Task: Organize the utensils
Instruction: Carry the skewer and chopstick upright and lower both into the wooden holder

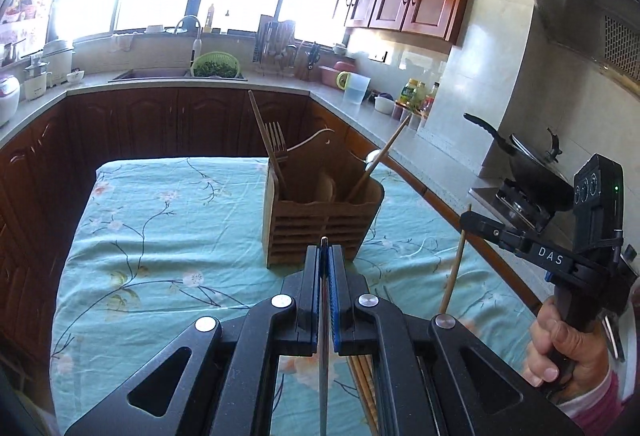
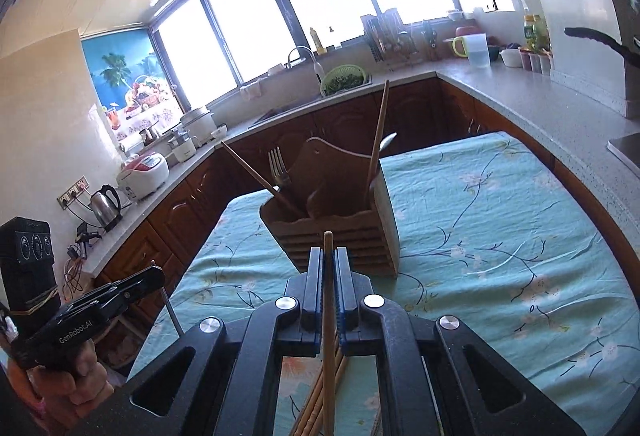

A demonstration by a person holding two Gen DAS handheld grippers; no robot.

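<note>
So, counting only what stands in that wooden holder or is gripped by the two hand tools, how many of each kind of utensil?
Wooden chopsticks: 3, two in the holder, one in the right gripper
Fork: 1
Spoon: 1
Thin metal stick: 1, in the left gripper
Total: 6

fork [image 1: 276,140] in holder [image 1: 320,224] on table [image 1: 160,236]
</note>
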